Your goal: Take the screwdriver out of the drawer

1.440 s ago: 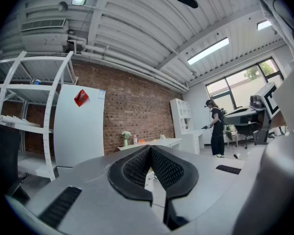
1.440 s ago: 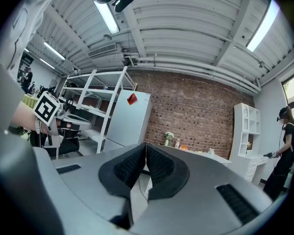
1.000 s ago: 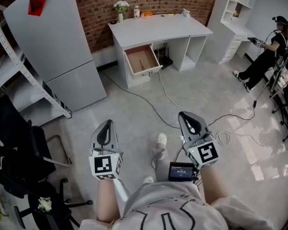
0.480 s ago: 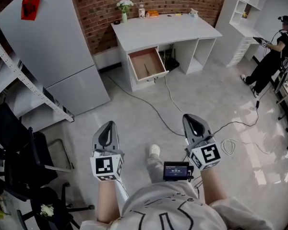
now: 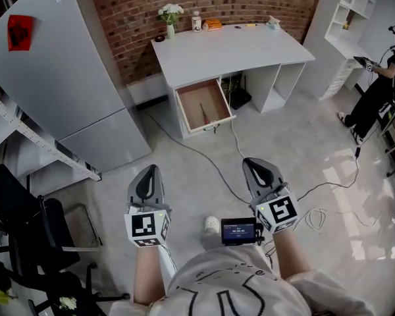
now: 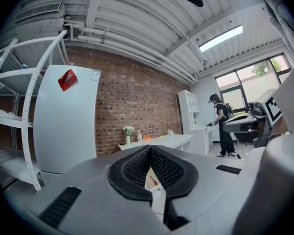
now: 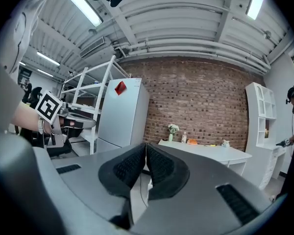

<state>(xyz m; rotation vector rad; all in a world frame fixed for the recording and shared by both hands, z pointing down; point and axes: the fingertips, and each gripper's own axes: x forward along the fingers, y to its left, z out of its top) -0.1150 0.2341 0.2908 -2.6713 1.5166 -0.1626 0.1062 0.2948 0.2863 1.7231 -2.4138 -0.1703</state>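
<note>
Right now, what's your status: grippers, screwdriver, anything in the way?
Both shut and empty: left gripper, right gripper. Ahead, screwdriver lies in open drawer, not yet reached. One cable crosses the path.

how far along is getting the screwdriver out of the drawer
Done: the drawer under the desk stands open, with a slim thing inside, likely the screwdriver. In hand: nothing; the left gripper and right gripper are both shut and empty, across the floor from the desk. Left: walk up, open a gripper, grasp the screwdriver and lift it out.
</note>
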